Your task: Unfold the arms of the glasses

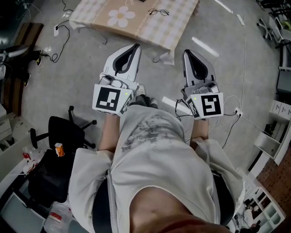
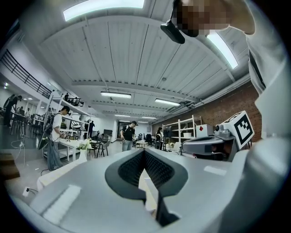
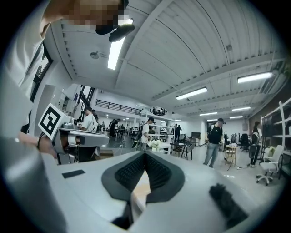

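The glasses (image 1: 158,12), thin dark frames, lie on the table (image 1: 150,32) at the top of the head view; it is covered with a checked cloth bearing a white flower. I cannot tell how their arms stand. My left gripper (image 1: 137,45) and right gripper (image 1: 186,52) are held side by side over the floor, short of the table's near edge and apart from the glasses. Both point level toward the table. In the left gripper view the left gripper (image 2: 144,150) has its ribbed pads meeting with nothing between them. The right gripper (image 3: 145,153) looks the same.
A black office chair (image 1: 63,132) stands on the floor at the lower left, with an orange carton (image 1: 59,149) beside it. Cables (image 1: 59,36) trail over the grey floor. White shelves (image 1: 273,136) line the right side. Several people (image 3: 213,141) stand far off in the hall.
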### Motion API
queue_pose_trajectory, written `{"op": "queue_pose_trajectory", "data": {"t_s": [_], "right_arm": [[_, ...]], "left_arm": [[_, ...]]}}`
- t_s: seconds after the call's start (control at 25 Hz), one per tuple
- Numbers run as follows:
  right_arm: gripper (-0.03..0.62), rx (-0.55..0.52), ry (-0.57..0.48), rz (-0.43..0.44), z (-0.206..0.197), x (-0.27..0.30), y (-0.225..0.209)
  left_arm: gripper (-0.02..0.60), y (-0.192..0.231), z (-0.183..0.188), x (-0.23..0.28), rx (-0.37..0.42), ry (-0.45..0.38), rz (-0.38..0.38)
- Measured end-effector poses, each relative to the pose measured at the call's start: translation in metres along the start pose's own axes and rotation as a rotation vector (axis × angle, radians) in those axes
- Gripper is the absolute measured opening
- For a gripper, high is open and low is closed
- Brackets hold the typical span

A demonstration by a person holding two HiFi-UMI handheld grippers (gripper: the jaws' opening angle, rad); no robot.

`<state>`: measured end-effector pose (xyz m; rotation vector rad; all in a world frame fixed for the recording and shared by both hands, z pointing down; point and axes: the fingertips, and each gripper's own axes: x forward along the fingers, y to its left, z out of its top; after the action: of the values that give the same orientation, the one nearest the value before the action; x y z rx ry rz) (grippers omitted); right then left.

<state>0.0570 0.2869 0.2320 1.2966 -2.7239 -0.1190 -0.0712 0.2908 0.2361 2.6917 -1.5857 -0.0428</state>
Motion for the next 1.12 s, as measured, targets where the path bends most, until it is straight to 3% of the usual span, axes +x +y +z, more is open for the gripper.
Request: {"op": "queue_pose_trajectory", "data": {"t_s": [0.56,1.12], "right_arm": [[0.017,-0.002,0.034,-0.067,-0.005,0.045,-0.012],[0.017,0.011,0.044,-0.017,-0.023,0.098,-0.064]], "left_arm": [[0.009,0.044,-0.004,0.036,-0.015,0.004,-0.057],[0.009,0.060,-0.018,0.102,-0.013,0.035,-0.032]]}}
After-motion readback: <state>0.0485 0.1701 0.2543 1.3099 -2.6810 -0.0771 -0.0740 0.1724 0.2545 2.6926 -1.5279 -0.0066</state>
